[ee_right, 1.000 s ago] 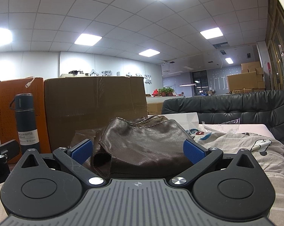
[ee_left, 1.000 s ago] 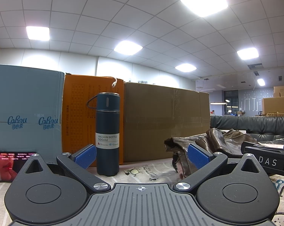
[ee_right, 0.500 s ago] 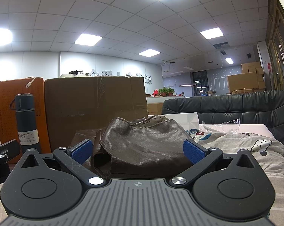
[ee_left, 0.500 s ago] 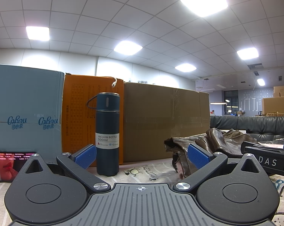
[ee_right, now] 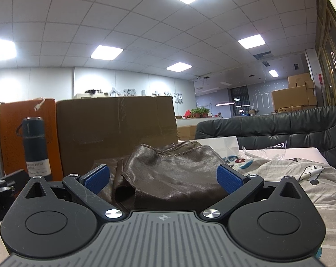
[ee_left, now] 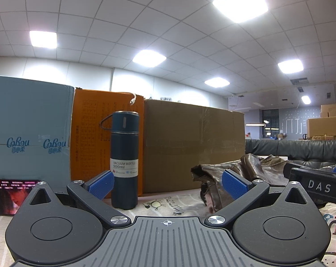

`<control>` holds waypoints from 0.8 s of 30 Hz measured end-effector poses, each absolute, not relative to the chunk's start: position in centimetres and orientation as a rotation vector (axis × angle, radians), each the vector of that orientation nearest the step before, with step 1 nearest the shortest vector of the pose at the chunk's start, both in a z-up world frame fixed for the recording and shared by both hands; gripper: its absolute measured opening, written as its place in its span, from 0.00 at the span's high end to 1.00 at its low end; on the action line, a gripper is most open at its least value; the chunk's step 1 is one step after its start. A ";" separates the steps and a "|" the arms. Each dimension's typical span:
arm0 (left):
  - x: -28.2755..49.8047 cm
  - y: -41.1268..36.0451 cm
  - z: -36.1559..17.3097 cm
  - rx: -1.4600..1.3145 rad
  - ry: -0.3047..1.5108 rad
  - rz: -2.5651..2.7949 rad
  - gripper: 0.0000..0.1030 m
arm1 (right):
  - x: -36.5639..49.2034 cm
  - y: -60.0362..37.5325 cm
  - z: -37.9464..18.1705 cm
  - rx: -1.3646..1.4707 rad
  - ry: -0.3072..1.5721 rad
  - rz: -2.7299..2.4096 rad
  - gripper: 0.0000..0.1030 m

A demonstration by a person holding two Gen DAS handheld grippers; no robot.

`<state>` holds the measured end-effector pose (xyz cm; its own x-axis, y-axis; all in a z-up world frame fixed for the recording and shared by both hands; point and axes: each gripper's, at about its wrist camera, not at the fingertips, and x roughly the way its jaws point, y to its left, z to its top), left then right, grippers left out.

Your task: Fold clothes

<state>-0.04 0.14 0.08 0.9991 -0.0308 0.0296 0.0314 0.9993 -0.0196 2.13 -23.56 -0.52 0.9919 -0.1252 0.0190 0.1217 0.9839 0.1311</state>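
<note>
A crumpled brown leather-look garment (ee_right: 174,173) lies in a heap on the patterned sheet, straight ahead of my right gripper (ee_right: 163,179), which is open and low, a short way before it. In the left wrist view the same garment (ee_left: 245,171) sits to the right, partly behind my right blue pad. My left gripper (ee_left: 166,184) is open with nothing between its fingers and faces the bottle and boxes. The other gripper's black body (ee_left: 319,187) shows at the right edge.
A dark blue vacuum bottle (ee_left: 124,160) stands upright before an orange box (ee_left: 90,146). A light blue box (ee_left: 27,133) and a brown cardboard box (ee_left: 194,142) line the back. A black sofa (ee_right: 279,131) lies behind on the right. The printed sheet (ee_right: 290,173) covers the surface.
</note>
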 end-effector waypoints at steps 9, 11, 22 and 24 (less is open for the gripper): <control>-0.1 0.3 0.0 -0.028 -0.035 -0.022 0.00 | 1.2 -24.4 -0.4 0.209 -0.121 -0.086 0.00; -0.2 0.2 0.0 -0.025 -0.040 -0.021 0.00 | 1.1 -24.6 -0.4 0.233 -0.138 -0.068 0.00; -1.5 0.0 0.3 -0.017 -0.108 -0.017 0.00 | 1.2 -24.5 -0.4 0.252 -0.113 -0.061 0.00; -1.8 0.1 0.4 -0.023 -0.122 -0.021 0.00 | 0.7 -24.2 -0.1 0.235 -0.123 -0.078 0.00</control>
<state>-1.81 0.07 0.43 0.9924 -0.0194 0.1217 0.0222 0.9995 -0.0215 0.67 -24.21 -0.14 0.9895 -0.0916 0.1121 0.0630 0.9695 0.2368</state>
